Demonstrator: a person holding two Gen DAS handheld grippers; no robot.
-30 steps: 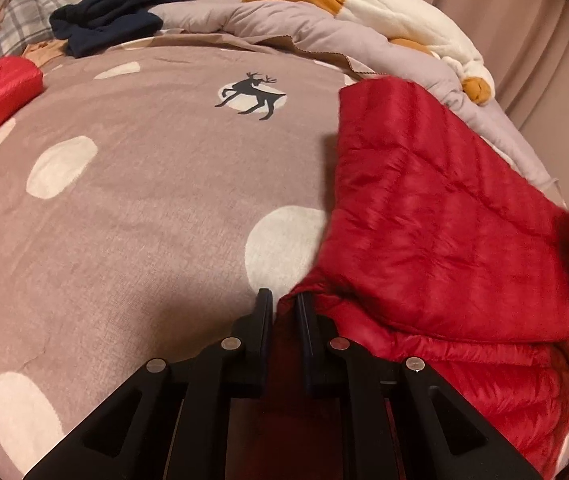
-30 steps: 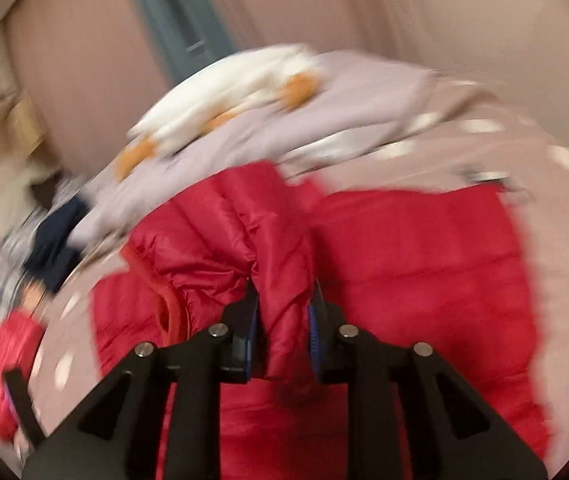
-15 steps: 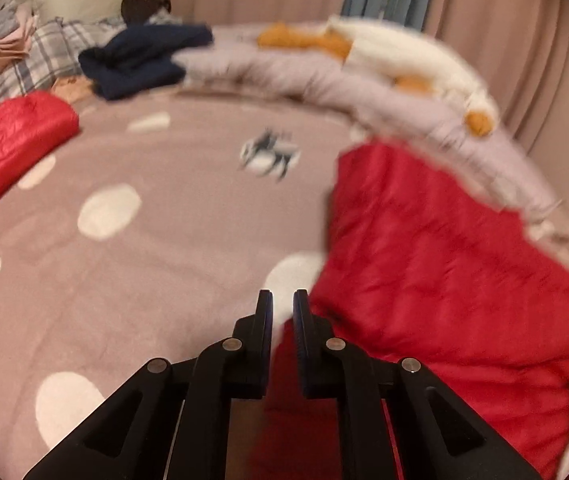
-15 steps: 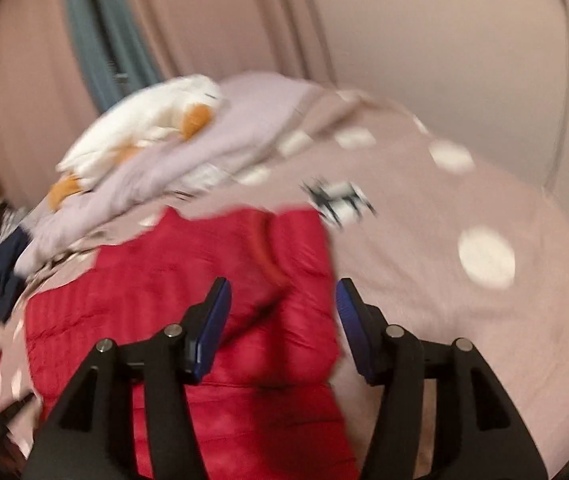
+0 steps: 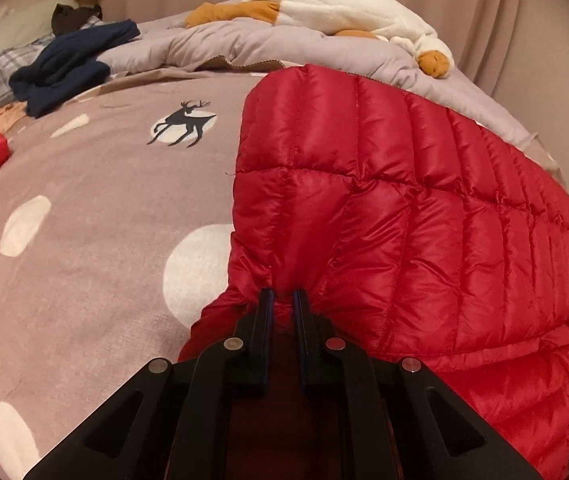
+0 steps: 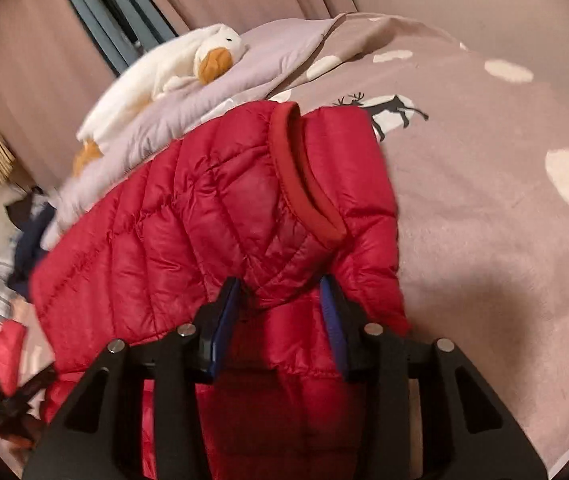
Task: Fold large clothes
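Mid-fold: left hand-held gripper (image 5: 282,304) pinches the red quilted down jacket (image 5: 404,220) – right hand-held gripper (image 6: 280,300) closing around its shoulder; next, a firm grip.

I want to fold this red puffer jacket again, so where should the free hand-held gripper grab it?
Grip the red jacket at the shoulder edge beside the ribbed collar, coming from the near side: that edge bunches into a pinchable ridge.

R gripper (image 6: 280,312) closing w/ red puffer jacket (image 6: 172,232) fabric between jaws, on dotted bedspread (image 6: 484,220).
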